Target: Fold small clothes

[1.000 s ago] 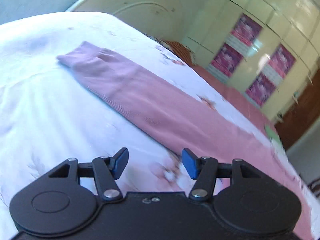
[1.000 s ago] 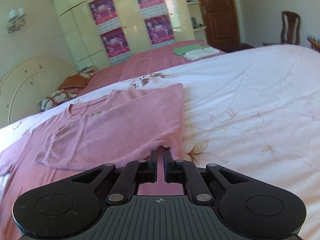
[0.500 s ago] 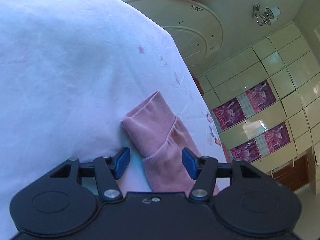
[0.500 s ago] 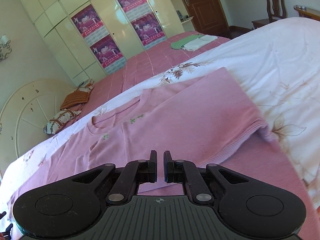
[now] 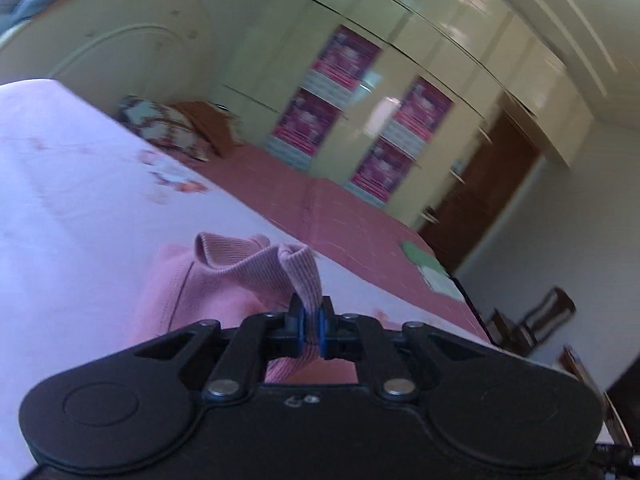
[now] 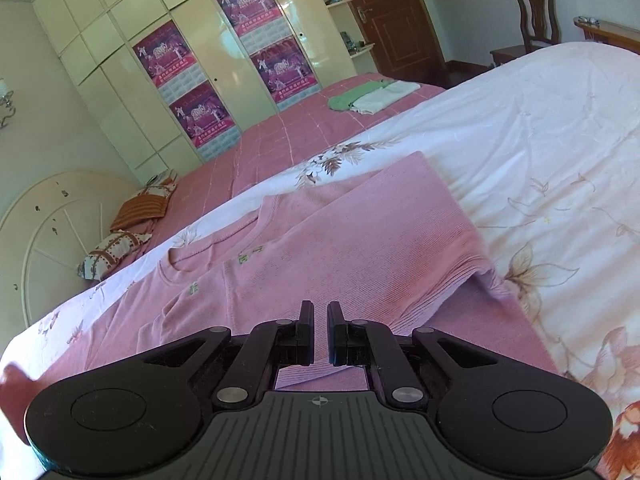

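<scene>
Ribbed cuff point(image 5: 298, 276) of the pink sweater point(image 6: 352, 236) sits pinched between the blue pads of the left gripper point(image 5: 309, 322), whose jaws are pressed together on it; the fabric bunches up just ahead of the fingertips, lifted off the floral bedspread point(image 5: 60, 200). The right gripper point(image 6: 319, 320) hangs just above the sweater's near edge with its jaws almost together and nothing between them. Ahead of that gripper the sweater lies spread across the bedspread, one side folded over the body, neckline to the gripper's left. Beyond it a second bed point(image 6: 296, 136) carries a green and white folded pile point(image 6: 372, 96). Furthest off stand the cream wardrobe point(image 6: 120, 76) and a brown door point(image 6: 384, 12).
</scene>
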`<state>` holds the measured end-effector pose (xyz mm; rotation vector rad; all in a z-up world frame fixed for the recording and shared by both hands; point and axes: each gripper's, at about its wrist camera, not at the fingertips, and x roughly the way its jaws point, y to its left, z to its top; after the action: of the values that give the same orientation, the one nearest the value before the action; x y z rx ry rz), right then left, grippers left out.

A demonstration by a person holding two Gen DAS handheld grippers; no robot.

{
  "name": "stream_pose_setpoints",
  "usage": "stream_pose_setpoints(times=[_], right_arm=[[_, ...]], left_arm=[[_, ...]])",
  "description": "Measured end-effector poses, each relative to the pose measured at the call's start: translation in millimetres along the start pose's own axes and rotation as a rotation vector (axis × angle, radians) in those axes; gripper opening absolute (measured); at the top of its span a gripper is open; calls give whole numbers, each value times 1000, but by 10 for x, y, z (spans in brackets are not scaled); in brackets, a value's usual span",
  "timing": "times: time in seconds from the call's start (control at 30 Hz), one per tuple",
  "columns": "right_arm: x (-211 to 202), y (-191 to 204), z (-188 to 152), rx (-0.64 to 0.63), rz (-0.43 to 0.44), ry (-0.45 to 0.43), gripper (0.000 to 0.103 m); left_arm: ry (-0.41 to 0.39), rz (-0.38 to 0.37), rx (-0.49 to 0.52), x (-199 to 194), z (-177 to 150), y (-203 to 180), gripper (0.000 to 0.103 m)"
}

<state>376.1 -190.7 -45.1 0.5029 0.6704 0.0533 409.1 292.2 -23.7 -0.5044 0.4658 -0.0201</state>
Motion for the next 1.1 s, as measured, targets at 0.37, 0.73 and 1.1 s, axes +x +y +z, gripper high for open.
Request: stream_pose_setpoints(times=[0.37, 0.73, 1.1], right_arm=[[-192, -409, 140, 29, 60, 21, 6], [-66, -436, 223, 33, 205, 65, 80], [646, 114, -37, -18, 272, 207, 56]], left_arm=[[306, -148, 326, 1285, -1440, -2395, 7], [174, -55, 377, 664, -1532, -2003, 58], [185, 283, 412, 91, -1283, -686, 51]])
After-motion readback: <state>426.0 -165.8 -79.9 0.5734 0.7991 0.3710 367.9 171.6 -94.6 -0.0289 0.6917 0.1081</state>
